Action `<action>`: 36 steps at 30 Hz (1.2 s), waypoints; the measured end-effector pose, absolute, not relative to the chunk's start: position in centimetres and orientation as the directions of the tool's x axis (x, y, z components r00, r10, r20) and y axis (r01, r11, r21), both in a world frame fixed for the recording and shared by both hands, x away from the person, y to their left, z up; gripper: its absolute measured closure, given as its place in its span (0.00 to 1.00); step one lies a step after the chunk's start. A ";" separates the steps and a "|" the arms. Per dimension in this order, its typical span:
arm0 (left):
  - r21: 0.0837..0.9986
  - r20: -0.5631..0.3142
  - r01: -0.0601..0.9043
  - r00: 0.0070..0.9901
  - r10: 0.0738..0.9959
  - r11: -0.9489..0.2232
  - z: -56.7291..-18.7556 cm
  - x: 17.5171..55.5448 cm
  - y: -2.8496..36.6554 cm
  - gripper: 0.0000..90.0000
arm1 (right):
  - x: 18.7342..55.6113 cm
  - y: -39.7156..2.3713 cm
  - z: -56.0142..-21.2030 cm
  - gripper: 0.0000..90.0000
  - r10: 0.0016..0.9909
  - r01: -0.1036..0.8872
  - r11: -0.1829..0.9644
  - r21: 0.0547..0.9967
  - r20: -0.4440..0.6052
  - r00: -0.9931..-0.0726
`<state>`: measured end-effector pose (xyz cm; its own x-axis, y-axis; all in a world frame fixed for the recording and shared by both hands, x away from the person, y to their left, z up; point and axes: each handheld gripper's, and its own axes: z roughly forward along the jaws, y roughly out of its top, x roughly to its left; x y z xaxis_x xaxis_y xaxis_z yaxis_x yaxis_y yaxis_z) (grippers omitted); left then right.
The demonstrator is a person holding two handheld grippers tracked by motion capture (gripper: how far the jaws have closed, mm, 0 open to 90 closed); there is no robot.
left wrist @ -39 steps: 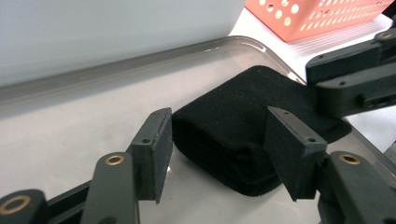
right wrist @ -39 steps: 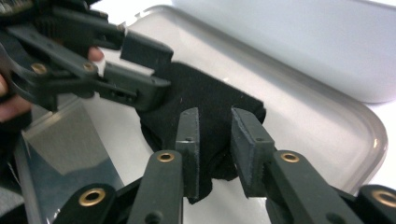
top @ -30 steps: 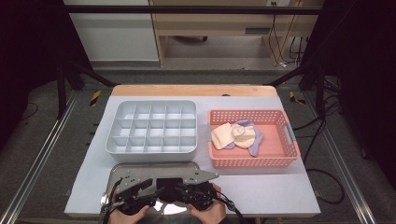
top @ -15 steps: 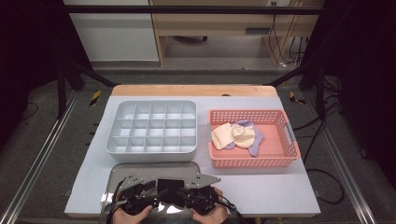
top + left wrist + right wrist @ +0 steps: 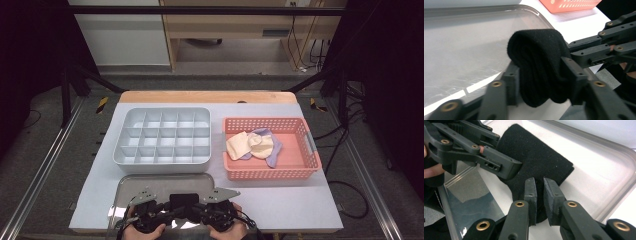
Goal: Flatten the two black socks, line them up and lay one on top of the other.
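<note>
A rolled black sock [image 5: 536, 60] hangs just above a shiny metal tray [image 5: 150, 182] at the table's near edge. My left gripper [image 5: 540, 75] has just been closing its jaws, and both pads [image 5: 571, 72] now press the roll's sides. My right gripper [image 5: 541, 192] is shut on a thin fold of the same sock [image 5: 536, 155]. In the high view the left gripper [image 5: 150, 212] and the right gripper [image 5: 217, 210] face each other, with the sock [image 5: 182, 201] between them. A hand holds each gripper from below.
A grey box with several compartments [image 5: 162, 137] stands behind the tray. To its right an orange basket [image 5: 300, 165] holds pale and lilac socks [image 5: 250, 145]. White table surface [image 5: 290, 200] lies to the right of the tray.
Both hands stay over the tray's near edge. The left gripper has shifted slightly and its jaws look drawn in around the sock.
</note>
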<state>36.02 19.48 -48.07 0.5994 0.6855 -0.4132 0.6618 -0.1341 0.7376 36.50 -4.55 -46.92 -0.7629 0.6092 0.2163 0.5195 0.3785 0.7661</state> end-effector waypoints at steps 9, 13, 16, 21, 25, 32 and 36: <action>0.760 -0.418 0.641 0.605 0.677 -0.104 -47.3 35.7 19.6 0.73 | 36.4 -4.7 -46.7 0.88 0.606 0.507 0.374 0.776 0.209 -0.767; 0.786 -0.386 0.609 0.620 0.683 -0.110 -46.3 35.6 19.9 0.73 | 36.4 -5.7 -45.7 0.87 0.616 0.466 0.338 0.817 0.182 -0.766; 0.802 -0.360 0.586 0.631 0.688 -0.118 -45.5 35.8 20.2 0.73 | 36.7 -7.1 -45.0 0.84 0.648 0.465 0.305 0.831 0.176 -0.741; 0.814 -0.325 0.566 0.633 0.702 -0.134 -44.8 36.0 20.6 0.73 | 37.2 -9.2 -44.9 0.80 0.697 0.479 0.292 0.828 0.159 -0.700; 0.819 -0.290 0.552 0.633 0.717 -0.156 -44.1 36.3 21.0 0.73 | 37.5 -11.4 -44.9 0.76 0.749 0.492 0.294 0.819 0.123 -0.651; 0.821 -0.278 0.549 0.621 0.733 -0.154 -43.1 36.9 21.9 0.73 | 37.7 -13.6 -45.0 0.71 0.791 0.516 0.284 0.808 0.107 -0.602; 0.829 -0.266 0.539 0.613 0.744 -0.148 -42.5 37.2 22.6 0.73 | 37.8 -15.3 -45.2 0.68 0.821 0.524 0.277 0.805 0.086 -0.565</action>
<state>37.22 22.58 -42.46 0.6132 0.7436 -0.2663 0.5391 -0.1476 0.8292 37.84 -15.32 -45.25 -0.5647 0.8209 0.0856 0.5242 0.2766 0.8054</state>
